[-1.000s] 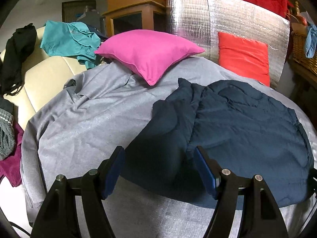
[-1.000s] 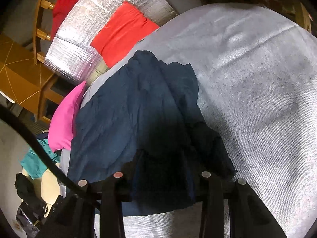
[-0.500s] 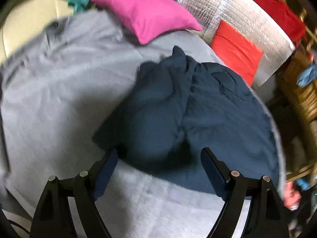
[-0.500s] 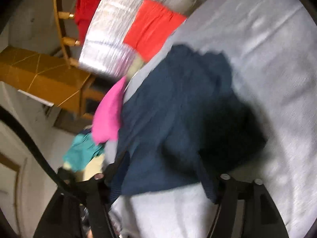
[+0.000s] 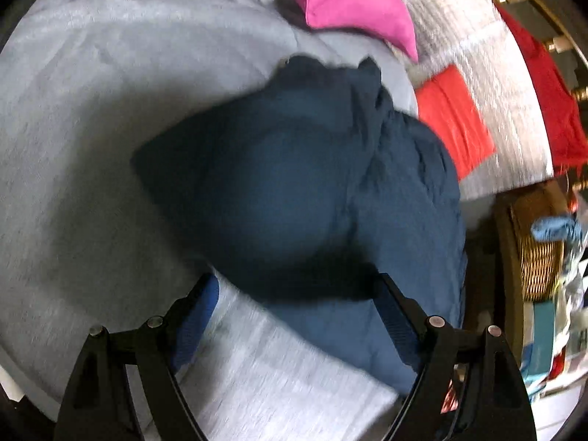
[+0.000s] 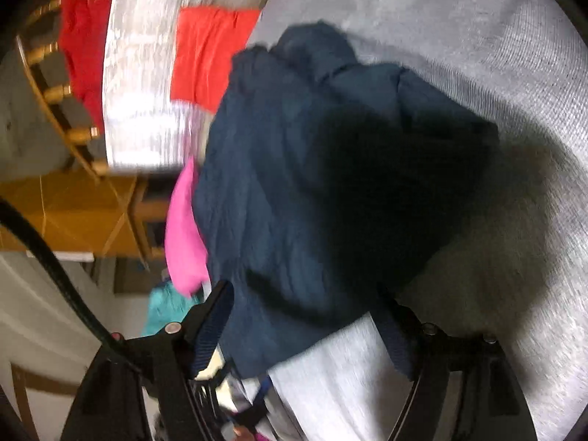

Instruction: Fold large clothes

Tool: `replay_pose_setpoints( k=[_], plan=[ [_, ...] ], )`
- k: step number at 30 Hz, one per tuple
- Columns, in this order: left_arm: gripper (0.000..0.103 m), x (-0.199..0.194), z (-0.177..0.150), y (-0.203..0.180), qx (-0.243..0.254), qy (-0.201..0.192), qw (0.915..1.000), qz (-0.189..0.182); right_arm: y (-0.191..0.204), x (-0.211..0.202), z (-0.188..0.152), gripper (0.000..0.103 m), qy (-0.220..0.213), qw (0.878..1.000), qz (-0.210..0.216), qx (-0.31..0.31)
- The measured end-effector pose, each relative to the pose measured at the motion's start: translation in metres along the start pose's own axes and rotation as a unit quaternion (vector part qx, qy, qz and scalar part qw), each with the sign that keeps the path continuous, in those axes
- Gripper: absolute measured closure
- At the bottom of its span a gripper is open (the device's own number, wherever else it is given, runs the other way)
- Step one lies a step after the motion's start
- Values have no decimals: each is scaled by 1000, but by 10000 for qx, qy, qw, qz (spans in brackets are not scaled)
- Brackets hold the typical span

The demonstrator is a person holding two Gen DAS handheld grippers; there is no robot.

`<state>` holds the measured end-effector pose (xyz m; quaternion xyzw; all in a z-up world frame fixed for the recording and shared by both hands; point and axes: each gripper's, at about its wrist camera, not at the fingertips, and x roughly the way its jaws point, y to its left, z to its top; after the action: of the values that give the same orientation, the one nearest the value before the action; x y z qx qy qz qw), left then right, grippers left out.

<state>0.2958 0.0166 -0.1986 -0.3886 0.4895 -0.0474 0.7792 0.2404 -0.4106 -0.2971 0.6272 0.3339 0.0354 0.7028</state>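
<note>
Navy garment (image 5: 294, 198), a large dark blue piece of clothing, lies bunched on the grey cover (image 5: 73, 147) that spreads over the whole work surface. In the left wrist view it sits in the middle, with its far end reaching toward the pink cushion (image 5: 352, 3) and its right edge running close to the red-orange cloth (image 5: 455, 128) on the silver quilted panel (image 5: 488, 73).

Left gripper (image 5: 297, 308) is spread wide, its blue pads on either side of the garment's near edge without pressing on it. Right gripper (image 6: 305, 316) is opening at this moment; the garment's near corner lies between its jaws, and the pads look clear of the cloth, though motion blur makes that hard to confirm. So neither tool grasps anything.

As a judgement on progress: one portion of the garment seems already laid over the rest, since a thick doubled layer with a ridge runs down its middle. The result is still lumpy, with rumpled edges and an uneven outline, so it reads as a partial fold rather than a finished one. What probably remains is another fold or two to make a compact packet, plus smoothing of the wrinkles.
</note>
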Motion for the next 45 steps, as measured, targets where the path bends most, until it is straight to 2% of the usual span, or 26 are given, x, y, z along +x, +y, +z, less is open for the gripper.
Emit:
replay_pose_setpoints(
  k=[7, 8, 9, 11, 16, 19, 24, 31, 42, 44, 45],
  plan=[
    [18, 13, 28, 19, -695, -311, 9967, -265, -5, 0, 13, 25, -787, 9958, 374, 282],
    [18, 15, 29, 18, -696, -364, 9965, -299, -4, 0, 15, 29, -860, 9953, 367, 245],
    [22, 16, 30, 17, -647, -396, 9967, -297, -4, -1, 17, 41, -914, 9952, 278, 187],
    [31, 16, 29, 14, -514, -440, 9974, -267, -5, 1, 16, 55, -913, 9958, 0, 72],
    [62, 8, 29, 10, -185, -549, 9977, -346, 10, -3, 10, 66, -964, 9940, -274, -431],
    [72, -8, 27, 21, -55, -601, 9975, -361, 18, -7, 6, 70, -967, 9928, -300, -642],
    [75, -21, 26, 30, -4, -603, 9972, -446, 20, -17, -8, 71, -907, 9915, -366, -859],
    [75, -27, 21, 31, 209, -633, 9972, -353, 10, -36, -22, 71, -775, 9923, -386, -886],
    [74, -34, 16, 37, 380, -740, 9963, -213, 9, -34, -29, 71, -735, 9921, -421, -920],
    [73, -29, 18, 35, 393, -711, 9966, -164, 8, -31, -26, 71, -709, 9923, -453, -907],
    [67, -27, 20, 34, 389, -673, 9969, -97, 6, -31, -26, 69, -685, 9923, -491, -906]
  ],
)
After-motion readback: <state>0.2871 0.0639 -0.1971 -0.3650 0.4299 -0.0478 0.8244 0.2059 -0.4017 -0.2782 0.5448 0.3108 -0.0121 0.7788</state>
